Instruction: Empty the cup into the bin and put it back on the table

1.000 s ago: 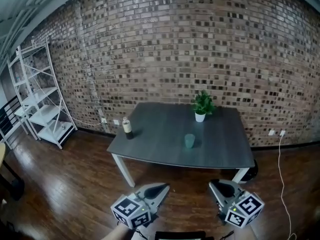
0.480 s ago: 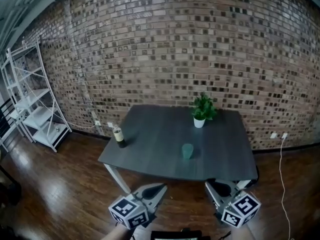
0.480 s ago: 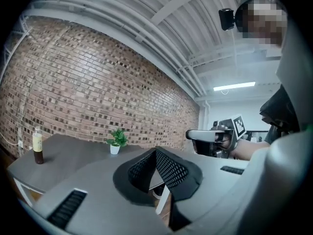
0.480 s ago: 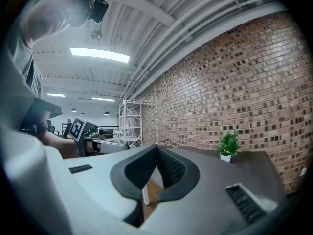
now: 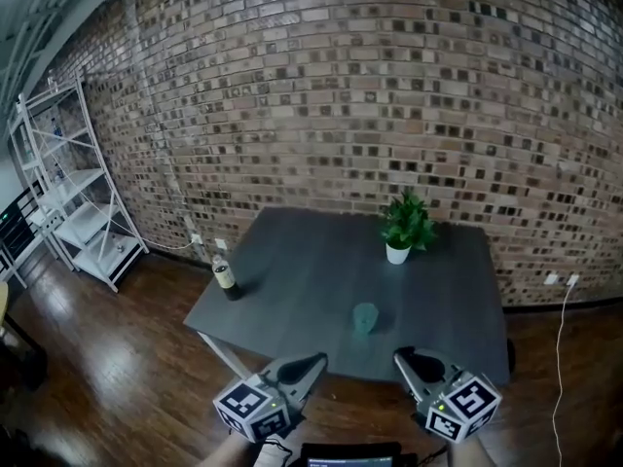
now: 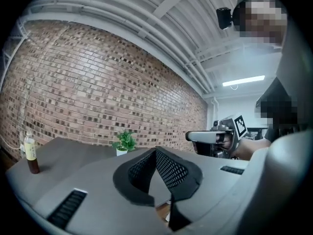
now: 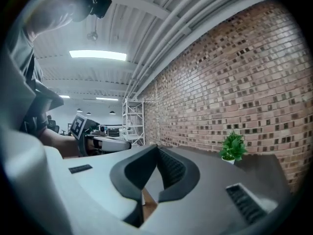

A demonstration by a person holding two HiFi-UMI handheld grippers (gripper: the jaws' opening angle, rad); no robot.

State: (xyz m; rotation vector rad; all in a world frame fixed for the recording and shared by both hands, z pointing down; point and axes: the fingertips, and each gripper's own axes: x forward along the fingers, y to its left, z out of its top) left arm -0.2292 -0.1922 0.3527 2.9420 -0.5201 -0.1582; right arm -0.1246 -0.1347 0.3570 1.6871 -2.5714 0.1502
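Nearing the table point(image 5: 302, 261) and cup point(image 5: 366, 317).

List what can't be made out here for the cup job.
- Bin: in none of the views.
- Cup contents: head view, too small and far.
- Cup, left gripper view: unseen, probably behind the left hand-held gripper.
- Bottle label: head view, too small.

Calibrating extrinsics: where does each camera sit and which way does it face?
Head view: on the head, facing down at table, cup; left gripper and right gripper at bottom.
Left gripper view: on that gripper, along shut jaws across the table; right gripper shows.
Right gripper view: likewise, along shut jaws; left gripper shows.
Shared: plant in all three.
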